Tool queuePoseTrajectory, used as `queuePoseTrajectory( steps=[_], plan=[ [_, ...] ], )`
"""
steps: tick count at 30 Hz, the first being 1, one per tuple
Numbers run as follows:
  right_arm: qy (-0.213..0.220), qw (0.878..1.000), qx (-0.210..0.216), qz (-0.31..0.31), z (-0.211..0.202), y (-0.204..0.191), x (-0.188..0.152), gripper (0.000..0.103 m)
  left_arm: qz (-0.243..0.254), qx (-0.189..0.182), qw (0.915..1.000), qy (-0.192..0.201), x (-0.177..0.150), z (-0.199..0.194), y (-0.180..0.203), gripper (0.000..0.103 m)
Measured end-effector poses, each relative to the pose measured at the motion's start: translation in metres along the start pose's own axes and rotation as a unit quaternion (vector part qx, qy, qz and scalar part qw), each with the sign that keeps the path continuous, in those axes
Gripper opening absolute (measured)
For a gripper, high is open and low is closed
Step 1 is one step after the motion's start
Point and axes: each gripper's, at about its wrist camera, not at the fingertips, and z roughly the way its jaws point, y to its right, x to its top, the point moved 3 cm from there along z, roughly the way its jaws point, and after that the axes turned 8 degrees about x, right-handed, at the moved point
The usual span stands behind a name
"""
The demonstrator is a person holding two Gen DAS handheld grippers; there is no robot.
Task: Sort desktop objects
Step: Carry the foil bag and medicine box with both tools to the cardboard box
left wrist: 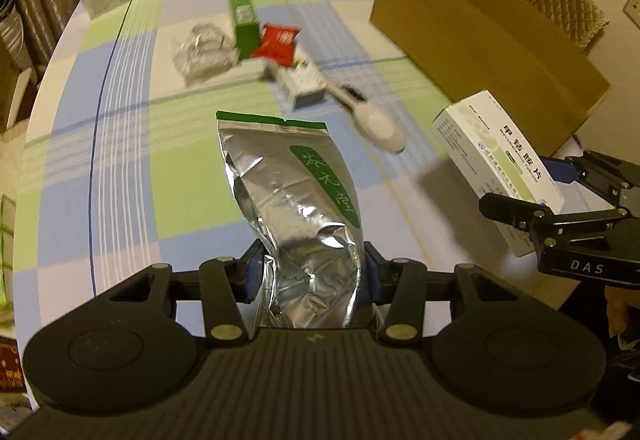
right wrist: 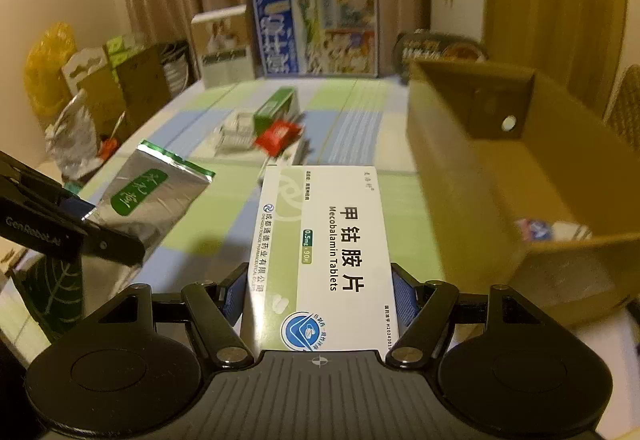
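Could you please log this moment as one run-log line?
left claw: shut on foil pouch | right claw: shut on tablet box | cardboard box: open

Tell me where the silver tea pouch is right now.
The silver tea pouch is clamped in the left gripper, above the checked tablecloth, left of the medicine box.

Silver foil pouch (left wrist: 294, 200) with green label and green top seal, creased, is clamped at its lower end and held off the tablecloth, top pointing away. White-green Mecobalamin Tablets box (right wrist: 324, 260), closed, flat face up, is clamped at its near end beside the cardboard box (right wrist: 500, 168), which is open-topped with 1 small packet visible inside. On the cloth, clustered: green carton (left wrist: 243, 20), red sachet (left wrist: 278, 42), clear plastic wrapper (left wrist: 202, 50), small white-green box (left wrist: 302, 80), white brush (left wrist: 372, 116).
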Motion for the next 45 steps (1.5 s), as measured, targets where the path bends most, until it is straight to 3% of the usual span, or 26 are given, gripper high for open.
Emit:
queuePoseTrajectory(
  steps=[15,28,45],
  plan=[
    [0.042,0.997,-0.058,0.003,-0.055,0.077,0.054,0.068,0.041,-0.056,0.9965,0.047,0.083,-0.024,0.094,0.043],
    [0.030,0.995,-0.096,0.009,-0.066,0.145,0.054,0.068,0.041,-0.098,0.9927,0.057,0.131,-0.020,0.158,0.043],
    [0.029,0.994,-0.106,0.019,-0.052,0.201,0.073,0.068,-0.024,-0.113,0.9924,0.043,0.181,0.013,0.203,0.043]
  ],
)
